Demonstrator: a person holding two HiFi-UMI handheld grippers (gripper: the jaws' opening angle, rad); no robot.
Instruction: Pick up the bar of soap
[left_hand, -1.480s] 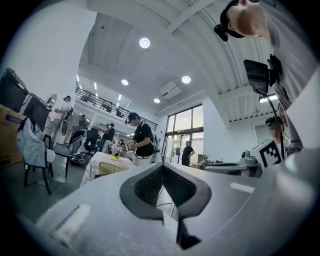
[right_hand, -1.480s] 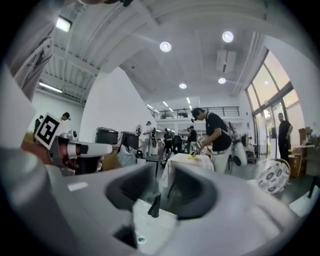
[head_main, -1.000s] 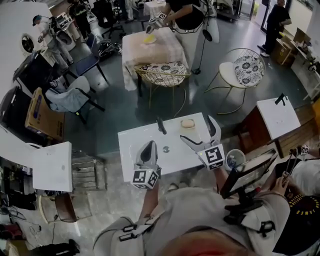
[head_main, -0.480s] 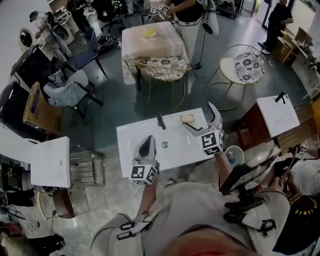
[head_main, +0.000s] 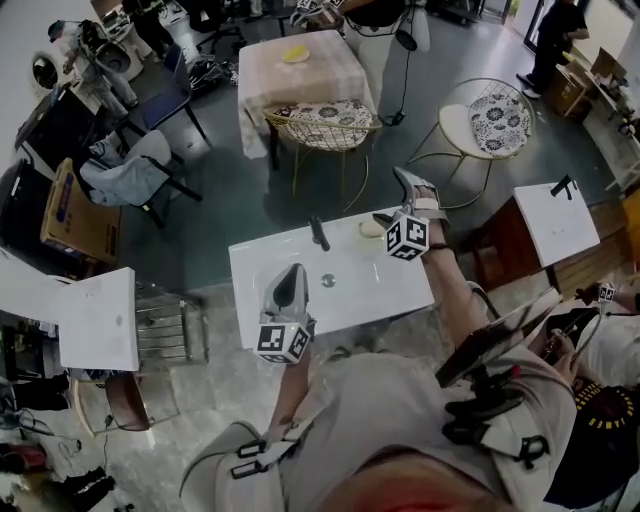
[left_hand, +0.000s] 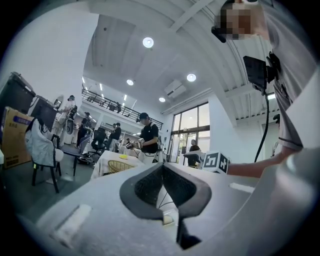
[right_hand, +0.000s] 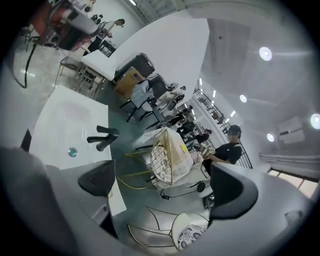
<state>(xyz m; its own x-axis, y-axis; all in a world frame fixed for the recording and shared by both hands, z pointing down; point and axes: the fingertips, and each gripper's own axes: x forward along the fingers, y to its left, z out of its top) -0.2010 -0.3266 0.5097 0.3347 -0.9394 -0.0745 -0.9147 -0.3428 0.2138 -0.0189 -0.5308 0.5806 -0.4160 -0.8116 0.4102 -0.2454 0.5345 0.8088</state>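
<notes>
The bar of soap (head_main: 371, 229) lies on the white worktop (head_main: 262, 262), right of the faucet (head_main: 319, 234), outside the basin (head_main: 352, 292). The right hand-held gripper (head_main: 396, 205) hovers just beside it, jaws wide apart, empty. The left hand-held gripper (head_main: 294, 275) is closed on nothing.

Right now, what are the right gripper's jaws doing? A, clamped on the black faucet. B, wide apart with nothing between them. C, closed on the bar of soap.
B: the right gripper view shows the right gripper with its jaws wide apart and nothing between them, while in the head view the bar of soap lies ungripped on the white sink.
</notes>
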